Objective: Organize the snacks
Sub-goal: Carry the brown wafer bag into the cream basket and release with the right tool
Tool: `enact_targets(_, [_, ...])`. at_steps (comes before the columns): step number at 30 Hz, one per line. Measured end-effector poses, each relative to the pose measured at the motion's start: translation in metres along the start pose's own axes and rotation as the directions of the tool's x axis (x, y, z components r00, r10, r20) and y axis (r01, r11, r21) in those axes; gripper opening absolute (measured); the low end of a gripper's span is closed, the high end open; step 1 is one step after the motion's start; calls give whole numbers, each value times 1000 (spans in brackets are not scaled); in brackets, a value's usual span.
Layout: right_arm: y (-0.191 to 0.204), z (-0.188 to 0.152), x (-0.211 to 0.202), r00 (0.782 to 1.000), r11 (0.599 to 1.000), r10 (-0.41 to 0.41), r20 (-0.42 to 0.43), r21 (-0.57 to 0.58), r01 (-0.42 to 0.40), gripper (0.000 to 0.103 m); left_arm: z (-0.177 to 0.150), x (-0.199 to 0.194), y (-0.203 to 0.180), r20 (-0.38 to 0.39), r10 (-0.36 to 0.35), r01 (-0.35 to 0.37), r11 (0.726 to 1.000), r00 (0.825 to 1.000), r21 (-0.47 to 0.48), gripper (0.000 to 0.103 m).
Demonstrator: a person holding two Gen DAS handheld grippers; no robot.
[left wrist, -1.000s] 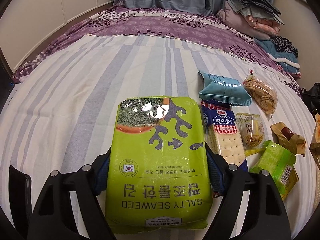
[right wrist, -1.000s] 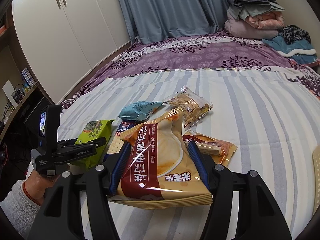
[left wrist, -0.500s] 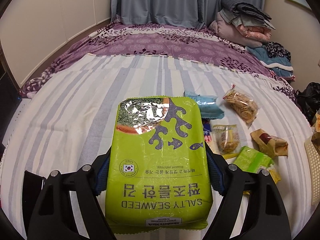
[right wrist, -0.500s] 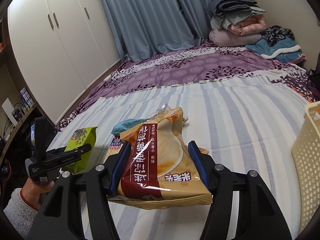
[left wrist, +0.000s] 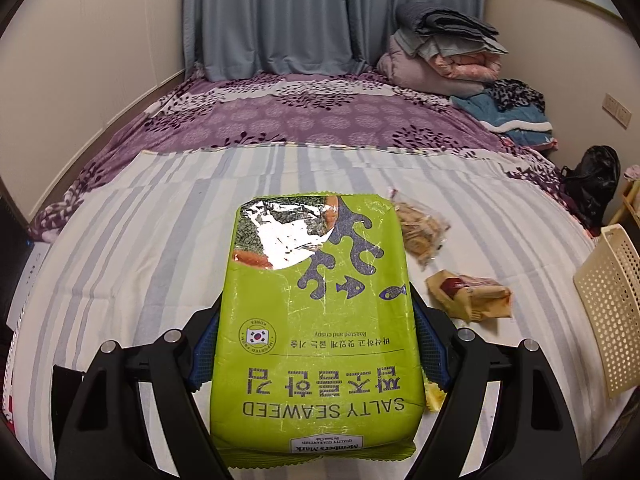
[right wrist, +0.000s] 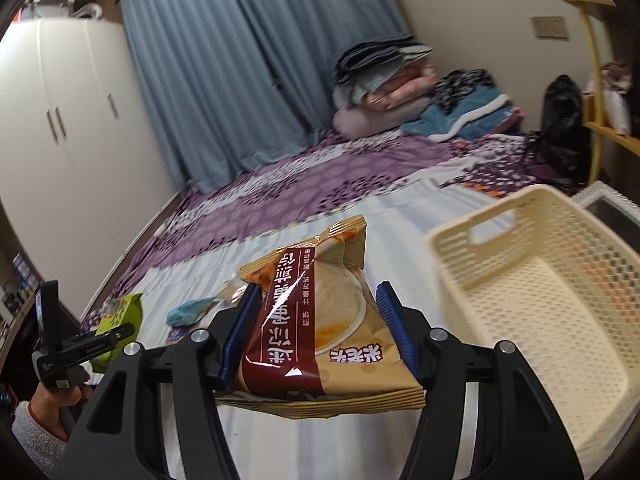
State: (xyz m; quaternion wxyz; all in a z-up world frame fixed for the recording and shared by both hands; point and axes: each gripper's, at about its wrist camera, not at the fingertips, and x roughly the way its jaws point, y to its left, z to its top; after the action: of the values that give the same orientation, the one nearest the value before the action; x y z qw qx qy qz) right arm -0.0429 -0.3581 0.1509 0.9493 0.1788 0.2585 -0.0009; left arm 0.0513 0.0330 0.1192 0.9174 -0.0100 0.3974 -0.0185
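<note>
My left gripper (left wrist: 316, 344) is shut on a green salty seaweed pack (left wrist: 316, 320), held above the striped bed. In the right wrist view that same gripper (right wrist: 116, 334) shows at far left, carried by a hand in a white sleeve, with the green seaweed pack (right wrist: 120, 312) in it. My right gripper (right wrist: 318, 332) is shut on a tan and maroon snack bag (right wrist: 320, 320), lifted off the bed just left of a cream perforated basket (right wrist: 560, 304). A clear cookie bag (left wrist: 420, 228) and a tan wrapped snack (left wrist: 468, 292) lie on the sheet right of the seaweed pack.
The basket's wall (left wrist: 612, 308) shows at the right edge in the left wrist view. A blue snack packet (right wrist: 188, 312) lies on the striped sheet (left wrist: 140, 260). Folded blankets (left wrist: 444, 52) are piled at the bed's far end, with a black bag (left wrist: 592, 180) and wooden shelves (right wrist: 600, 120) to the right.
Both grippers rose and swung right with their packs. The basket came into view and now fills the right of the right wrist view; most loose snacks slid out of the left wrist view.
</note>
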Motion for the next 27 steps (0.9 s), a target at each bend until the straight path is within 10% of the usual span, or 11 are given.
enact_targets(13, [-119,-9,-58,966,957,-254,51,156,244,60,11,-22,-85,28,-77,72,988,997,133,81])
enact_targets(17, [-142,-12,-65,952,938,-301,57,199,285,82,14,-27,-113,29,-114,107,978,993,178,81])
enact_targets(27, [-173,-23,-96,937,922,-334,106,243,301,84,16,-44,-183,21,-215,200,938,976,284,81])
